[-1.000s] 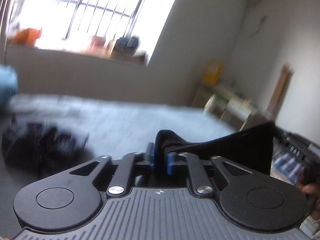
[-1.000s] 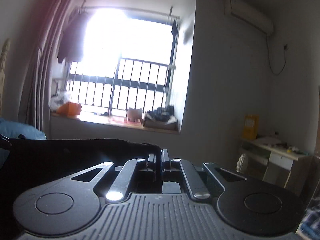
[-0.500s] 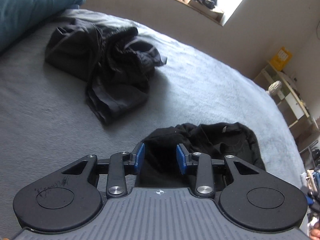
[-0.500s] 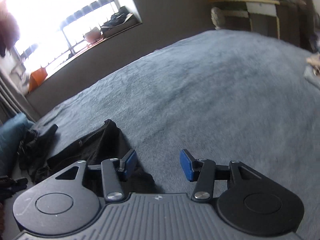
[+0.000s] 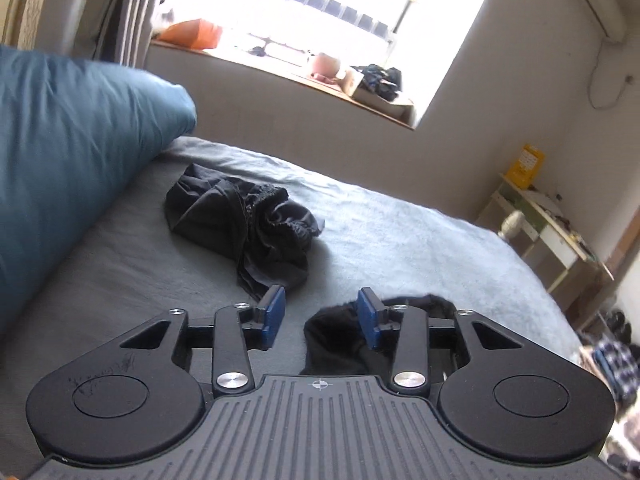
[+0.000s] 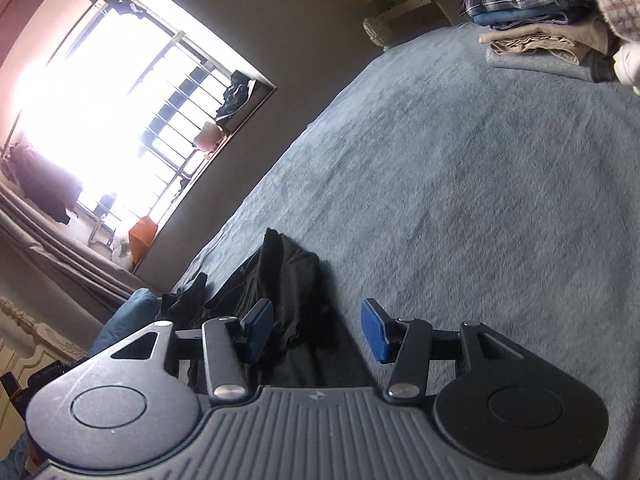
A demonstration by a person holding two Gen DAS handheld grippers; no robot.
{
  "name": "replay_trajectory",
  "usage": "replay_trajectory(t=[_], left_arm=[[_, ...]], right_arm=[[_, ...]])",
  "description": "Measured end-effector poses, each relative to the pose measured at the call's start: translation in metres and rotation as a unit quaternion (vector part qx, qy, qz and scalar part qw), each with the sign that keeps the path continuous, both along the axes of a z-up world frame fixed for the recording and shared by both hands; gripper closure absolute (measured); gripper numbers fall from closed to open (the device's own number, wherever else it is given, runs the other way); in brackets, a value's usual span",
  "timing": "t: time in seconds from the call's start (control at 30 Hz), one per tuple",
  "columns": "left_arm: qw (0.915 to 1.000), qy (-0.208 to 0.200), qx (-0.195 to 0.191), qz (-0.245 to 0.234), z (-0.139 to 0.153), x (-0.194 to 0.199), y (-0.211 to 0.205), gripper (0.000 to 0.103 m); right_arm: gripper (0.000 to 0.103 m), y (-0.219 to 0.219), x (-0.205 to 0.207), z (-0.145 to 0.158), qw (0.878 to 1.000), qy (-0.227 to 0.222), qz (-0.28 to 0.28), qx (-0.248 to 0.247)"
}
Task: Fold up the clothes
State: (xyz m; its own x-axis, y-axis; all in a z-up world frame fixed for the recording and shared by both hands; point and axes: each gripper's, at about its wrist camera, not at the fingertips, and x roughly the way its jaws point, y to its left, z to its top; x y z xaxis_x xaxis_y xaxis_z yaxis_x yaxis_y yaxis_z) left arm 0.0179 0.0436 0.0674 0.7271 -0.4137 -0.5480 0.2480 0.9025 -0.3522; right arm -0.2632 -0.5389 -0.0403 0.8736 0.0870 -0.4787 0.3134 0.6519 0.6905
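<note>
I saw a black, thin-fabric garment lying loosely spread and rumpled on the grey blanket, its far edge raised in a soft fold; in the left wrist view only a bunched dark part of it showed. Farther off, near the blue pillow, a second crumpled black garment with a gathered elastic waistband lay in a heap, well apart from the first.

Grey bed under a bright barred window — pale walls.
</note>
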Motion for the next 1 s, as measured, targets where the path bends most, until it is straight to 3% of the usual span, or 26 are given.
replay_trajectory(t=[0.1, 0.2, 0.33, 0.43, 0.53, 0.63, 0.77, 0.8, 0.83, 0.87, 1.0], left_arm=[[0.9977, 0.051, 0.018, -0.04, -0.023, -0.029, -0.011, 0.057], [0.9908, 0.099, 0.026, -0.088, -0.064, -0.06, -0.028, 0.057], [0.9744, 0.131, 0.04, -0.178, -0.115, -0.094, -0.06, 0.058], [0.9584, 0.128, 0.081, -0.242, -0.144, -0.11, -0.087, 0.059], [0.9501, 0.104, 0.11, -0.273, -0.163, -0.12, -0.104, 0.061], [0.9451, 0.09, 0.125, -0.288, -0.179, -0.123, -0.114, 0.065], [0.9504, 0.091, 0.099, -0.281, -0.189, -0.116, -0.113, 0.072], [0.9526, 0.096, 0.086, -0.276, -0.192, -0.116, -0.111, 0.077], [0.9541, 0.1, 0.075, -0.272, -0.194, -0.115, -0.109, 0.089], [0.9553, 0.101, 0.067, -0.27, -0.195, -0.114, -0.107, 0.095], [0.9583, 0.108, 0.042, -0.261, -0.196, -0.115, -0.099, 0.1]], right_arm=[[0.052, 0.029, -0.008, 0.003, 0.999, -0.012, 0.045, -0.014], [0.055, 0.079, -0.002, 0.007, 0.99, -0.012, 0.131, -0.058], [0.059, 0.161, 0.013, 0.008, 0.955, -0.008, 0.245, -0.166], [0.065, 0.22, 0.024, 0.001, 0.919, 0.003, 0.312, -0.24], [0.073, 0.258, 0.035, -0.015, 0.891, 0.035, 0.333, -0.307], [0.073, 0.278, 0.046, -0.033, 0.863, 0.084, 0.311, -0.389], [0.073, 0.277, 0.056, -0.05, 0.856, 0.132, 0.296, -0.402], [0.075, 0.275, 0.058, -0.054, 0.854, 0.143, 0.295, -0.403], [0.092, 0.272, 0.06, -0.058, 0.853, 0.152, 0.293, -0.403], [0.099, 0.268, 0.062, -0.06, 0.854, 0.16, 0.289, -0.403], [0.099, 0.242, 0.065, -0.052, 0.87, 0.156, 0.228, -0.408]])
